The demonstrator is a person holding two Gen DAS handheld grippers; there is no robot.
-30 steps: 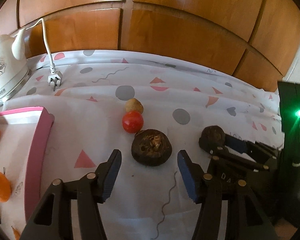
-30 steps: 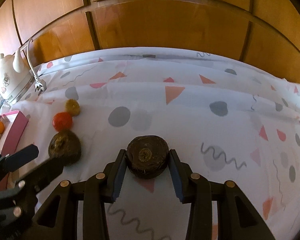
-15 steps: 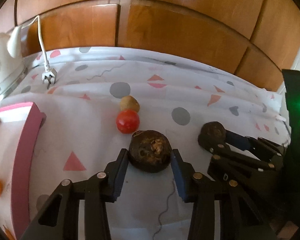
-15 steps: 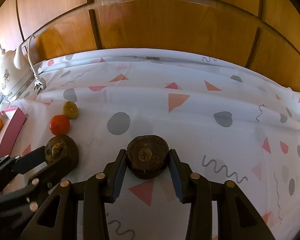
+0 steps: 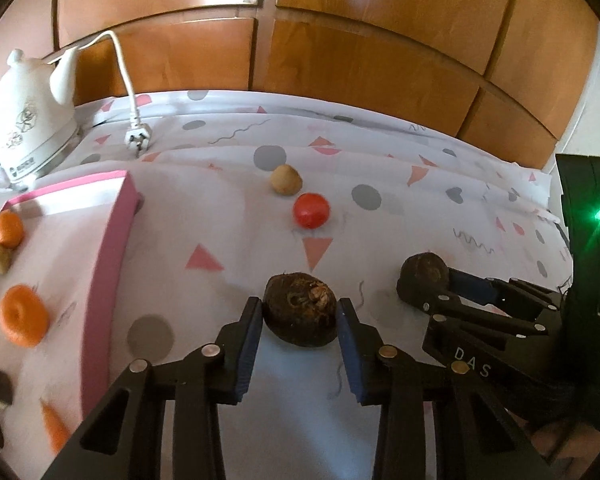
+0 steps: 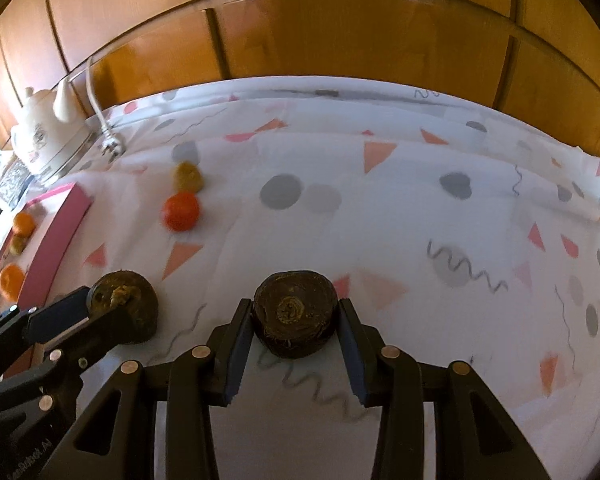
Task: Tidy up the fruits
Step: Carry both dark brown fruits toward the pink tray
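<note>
Your left gripper has just been closing and now clamps a dark fruit between its pads. Your right gripper grips a second dark fruit the same way, just beside the first. Farther out on the cloth lie a tomato and a tan fruit, almost touching. The pink tray to the left holds oranges. A kettle stands at the back.

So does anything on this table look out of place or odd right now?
Only the unplugged power plug, whose cord lies loose on the tablecloth beside the white kettle. The red fruit and tan fruit sit outside the pink tray, not yet sorted.
</note>
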